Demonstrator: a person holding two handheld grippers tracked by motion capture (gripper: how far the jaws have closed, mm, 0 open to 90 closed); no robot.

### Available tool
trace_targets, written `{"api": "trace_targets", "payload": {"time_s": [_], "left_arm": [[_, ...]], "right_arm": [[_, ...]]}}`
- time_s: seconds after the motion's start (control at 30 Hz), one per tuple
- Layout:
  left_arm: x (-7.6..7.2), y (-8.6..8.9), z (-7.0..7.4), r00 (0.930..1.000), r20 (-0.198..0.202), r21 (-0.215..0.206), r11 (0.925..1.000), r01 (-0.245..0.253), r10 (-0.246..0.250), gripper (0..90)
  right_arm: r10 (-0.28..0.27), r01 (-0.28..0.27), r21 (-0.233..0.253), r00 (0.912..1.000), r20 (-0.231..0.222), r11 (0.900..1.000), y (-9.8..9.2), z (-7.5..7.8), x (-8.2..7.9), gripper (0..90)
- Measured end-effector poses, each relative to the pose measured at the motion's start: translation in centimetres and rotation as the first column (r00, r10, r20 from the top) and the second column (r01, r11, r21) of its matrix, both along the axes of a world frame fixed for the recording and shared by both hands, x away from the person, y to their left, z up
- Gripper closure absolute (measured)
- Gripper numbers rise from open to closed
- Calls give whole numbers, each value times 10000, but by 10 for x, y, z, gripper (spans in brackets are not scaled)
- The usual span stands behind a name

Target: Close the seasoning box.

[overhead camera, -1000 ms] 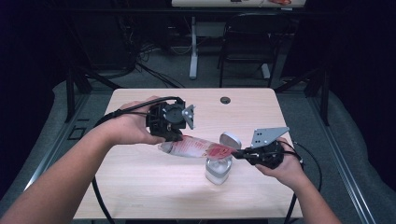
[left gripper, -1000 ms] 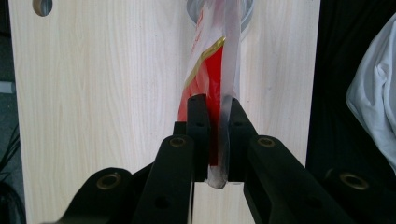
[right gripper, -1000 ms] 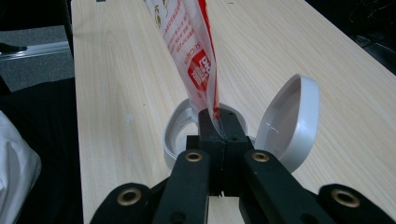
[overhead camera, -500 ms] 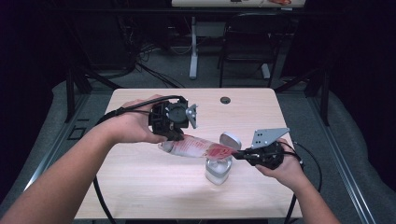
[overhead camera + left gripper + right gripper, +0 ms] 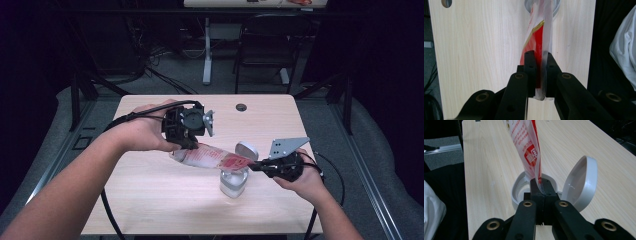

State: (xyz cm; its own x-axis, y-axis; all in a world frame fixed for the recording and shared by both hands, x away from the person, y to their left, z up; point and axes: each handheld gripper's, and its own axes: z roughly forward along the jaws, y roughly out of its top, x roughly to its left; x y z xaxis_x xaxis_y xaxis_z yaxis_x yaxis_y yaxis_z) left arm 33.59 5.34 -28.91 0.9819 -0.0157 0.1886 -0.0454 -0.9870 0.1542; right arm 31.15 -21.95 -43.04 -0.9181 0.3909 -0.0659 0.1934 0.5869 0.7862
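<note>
Illegible red print on plastic pouch [image 5: 529, 147]

Glossy plastic pouch [image 5: 212, 158], pale wood table [image 5: 150, 200]

The clear plastic sachet [image 5: 530, 150] carries red panels, fine red lettering on white and a thin gold stripe. The round plastic container [image 5: 522, 188] and its hinged lid [image 5: 581, 182] are plain white. The pale wooden table [image 5: 150, 190] shows a faint straight grain, and both grippers' jaws are matt black.

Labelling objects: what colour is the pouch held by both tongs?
Clear plastic pouch printed red with white text and a gold edge; best in the right gripper view.
</note>
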Motion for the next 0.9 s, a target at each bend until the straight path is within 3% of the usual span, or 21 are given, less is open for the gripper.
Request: {"api": "trace_targets", "payload": {"time_s": [0.9], "left_arm": [[-3,-7,4,9998,110,21,9999,158,-158,846]], "right_arm": [[-55,56,96,10000,-68,9999,-5,-3,-1,900]]}}
